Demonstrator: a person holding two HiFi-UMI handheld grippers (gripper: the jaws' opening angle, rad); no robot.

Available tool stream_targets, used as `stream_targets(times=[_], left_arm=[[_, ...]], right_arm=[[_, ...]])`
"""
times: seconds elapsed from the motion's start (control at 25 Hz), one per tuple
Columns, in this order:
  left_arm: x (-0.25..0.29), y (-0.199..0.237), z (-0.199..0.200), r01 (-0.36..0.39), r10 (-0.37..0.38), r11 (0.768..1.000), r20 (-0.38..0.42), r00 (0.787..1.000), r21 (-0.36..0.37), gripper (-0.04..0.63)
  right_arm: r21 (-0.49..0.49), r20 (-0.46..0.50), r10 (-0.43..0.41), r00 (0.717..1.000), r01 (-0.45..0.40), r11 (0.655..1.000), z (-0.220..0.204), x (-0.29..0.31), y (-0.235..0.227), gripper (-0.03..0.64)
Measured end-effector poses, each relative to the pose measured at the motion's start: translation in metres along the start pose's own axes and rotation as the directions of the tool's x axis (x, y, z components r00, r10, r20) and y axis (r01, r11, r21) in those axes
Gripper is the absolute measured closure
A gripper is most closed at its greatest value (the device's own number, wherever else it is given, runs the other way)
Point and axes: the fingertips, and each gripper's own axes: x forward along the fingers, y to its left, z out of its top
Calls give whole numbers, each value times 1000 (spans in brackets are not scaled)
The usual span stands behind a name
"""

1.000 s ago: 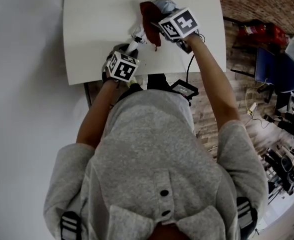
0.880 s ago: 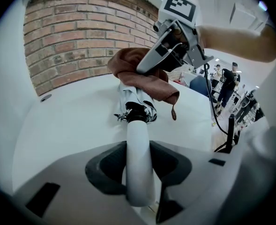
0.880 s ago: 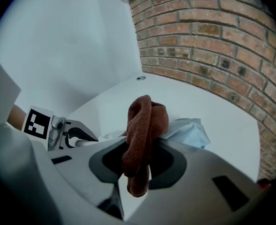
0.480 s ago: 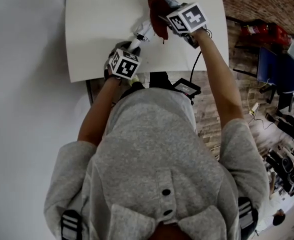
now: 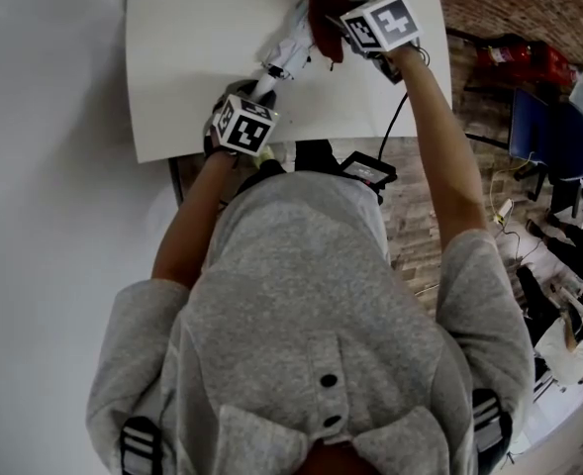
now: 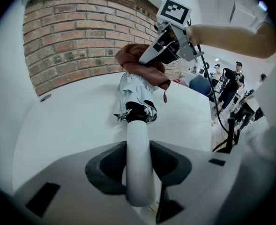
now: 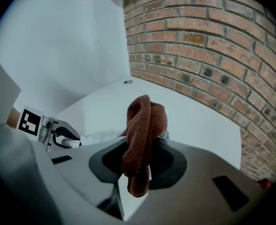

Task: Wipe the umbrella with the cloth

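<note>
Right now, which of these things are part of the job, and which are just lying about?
In use: umbrella, its handle clamped in the left gripper; cloth, clamped in the right gripper; table.
Lying about: small dark disc at the table's far edge; blue chair; red thing near it.

I can't see the far tip of the folded white fabric umbrella (image 6: 135, 90): the rust-brown terry cloth (image 6: 140, 64) in the right tongs (image 6: 151, 57) covers it. Small dark dot (image 6: 45, 97) well past the left tongs (image 6: 138, 168), too tiny to ID.
</note>
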Motion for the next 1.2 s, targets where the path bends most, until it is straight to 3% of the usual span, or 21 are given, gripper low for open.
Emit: stream_targets(times=[0.48,0.68,0.96,1.08,1.2], left_arm=[[-8,-3,1,3,-3,1000,1,1000,-2,440],[-10,-3,0,8,-8,1000,-2,1000,2,440],[-14,-7,-7,3,-3,1000,-1,1000,-5,440],[-21,-10,-8,0,0,1000,0,1000,-8,440],[-26,-11,-11,-3,3,1000,0,1000,-12,440]], right_arm=[[-58,-3,-81,997,81,995,15,-12,-23,515],[-84,-12,-157,988,155,984,14,-22,-45,515],[-90,53,-354,934,358,929,17,-40,-89,515],[-81,142,-411,900,424,902,40,-54,-91,517],[-63,283,-412,866,446,893,72,-61,-78,517]])
